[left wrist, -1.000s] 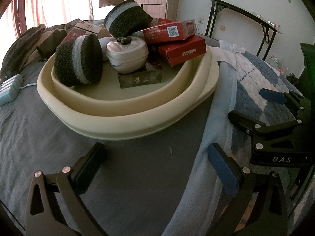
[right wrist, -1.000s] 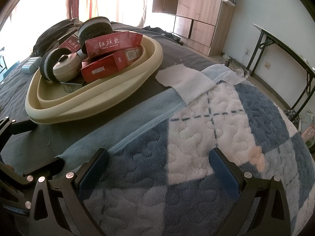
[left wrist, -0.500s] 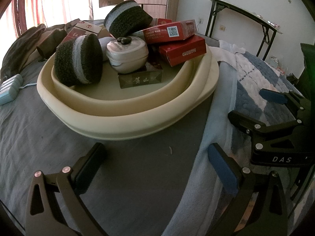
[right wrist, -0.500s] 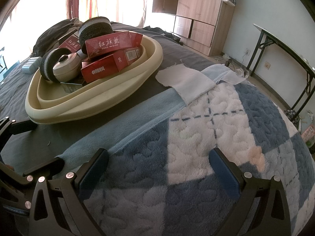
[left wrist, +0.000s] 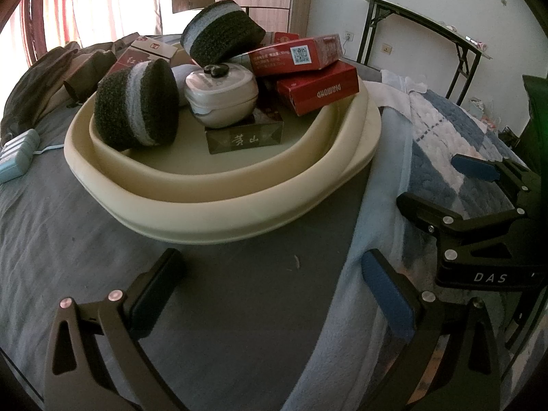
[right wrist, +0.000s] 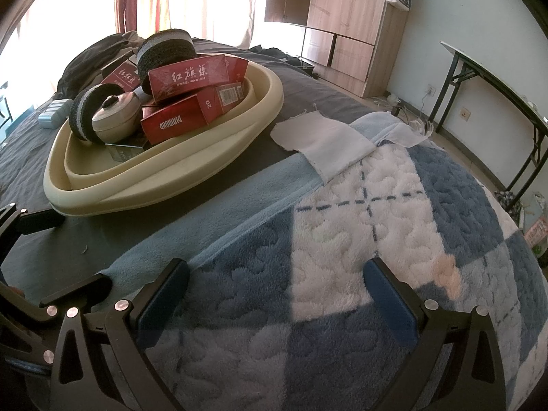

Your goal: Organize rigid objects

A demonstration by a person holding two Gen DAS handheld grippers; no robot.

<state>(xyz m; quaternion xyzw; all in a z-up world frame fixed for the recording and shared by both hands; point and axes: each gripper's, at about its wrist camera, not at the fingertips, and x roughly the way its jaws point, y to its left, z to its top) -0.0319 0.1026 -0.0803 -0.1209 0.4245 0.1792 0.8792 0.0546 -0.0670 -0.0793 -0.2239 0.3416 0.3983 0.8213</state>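
A cream basin (left wrist: 219, 205) (right wrist: 144, 191) rests on the grey bed sheet and is piled with things. In it lie two dark round scouring pads (left wrist: 137, 106) (left wrist: 222, 37), a small cream lidded pot (left wrist: 222, 92) (right wrist: 118, 116), red cartons (left wrist: 318, 85) (right wrist: 174, 120) (right wrist: 191, 75) and a dark flat box (left wrist: 245, 138). My left gripper (left wrist: 274, 281) is open over bare sheet, just short of the basin's near rim. My right gripper (right wrist: 274, 291) is open above the blue-and-white blanket, nothing between its fingers; the right gripper (left wrist: 479, 198) also shows at the left view's right edge.
A plush checked blanket (right wrist: 376, 222) covers the right of the bed, with a white cloth (right wrist: 325, 144) on its far edge. A pale blue case (left wrist: 17, 154) and dark clothes (left wrist: 51, 75) lie left of the basin. A wooden wardrobe (right wrist: 342, 27) and a folding table (right wrist: 496, 75) stand beyond.
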